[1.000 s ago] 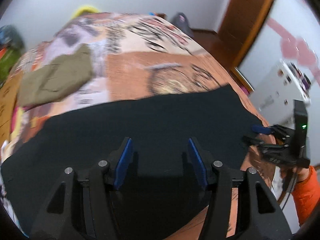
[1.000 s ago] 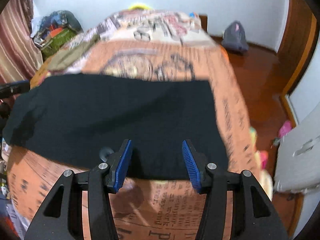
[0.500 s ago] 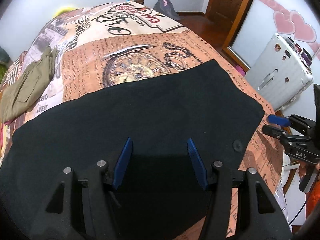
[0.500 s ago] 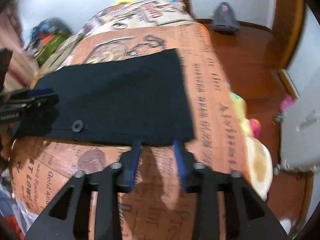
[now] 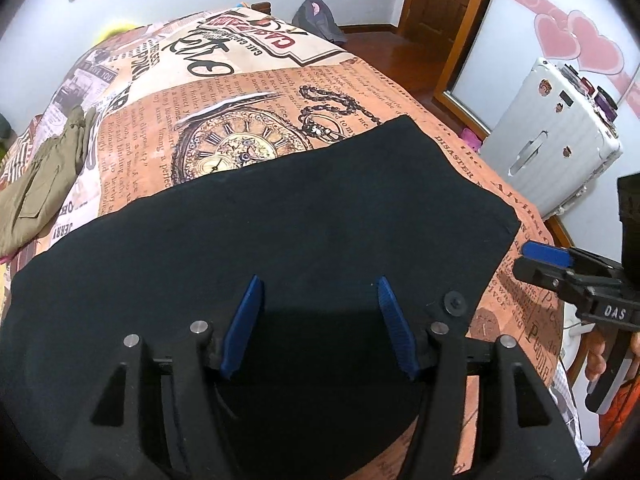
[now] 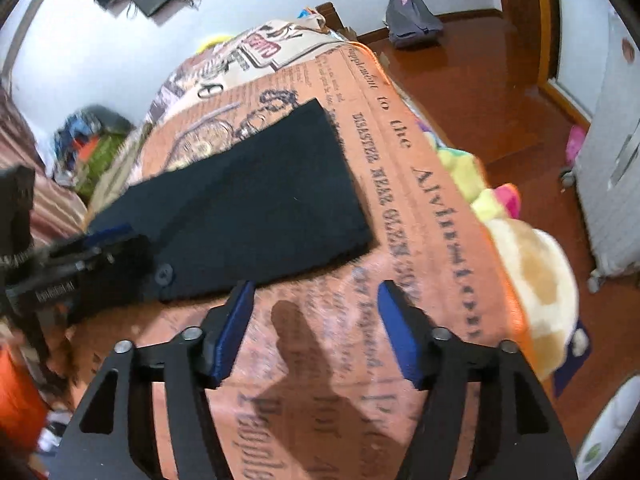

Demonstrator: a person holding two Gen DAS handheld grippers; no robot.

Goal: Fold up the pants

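Black pants (image 5: 280,208) lie flat across the printed bedspread (image 5: 240,92), with a button (image 5: 455,302) near their right edge. My left gripper (image 5: 319,284) hovers over the near part of the pants, its jaws opening, and the cloth lies below them unpinched. In the right wrist view the pants (image 6: 260,208) stretch away to the upper left. My right gripper (image 6: 314,286) hangs over bare bedspread just off their near edge, its jaws opening with nothing between them. Each gripper shows in the other's view: the right gripper (image 5: 532,258) and the left gripper (image 6: 100,248).
An olive garment (image 5: 36,184) lies on the bed's left side. A white suitcase (image 5: 552,148) stands by the wall on the right. Plush toys (image 6: 532,280) sit against the bed's right edge. A grey backpack (image 6: 412,20) rests on the wooden floor.
My right gripper slid off the pants onto bare bedspread and rolled; its jaws narrowed, then widened. My left gripper moved along and lower over the pants.
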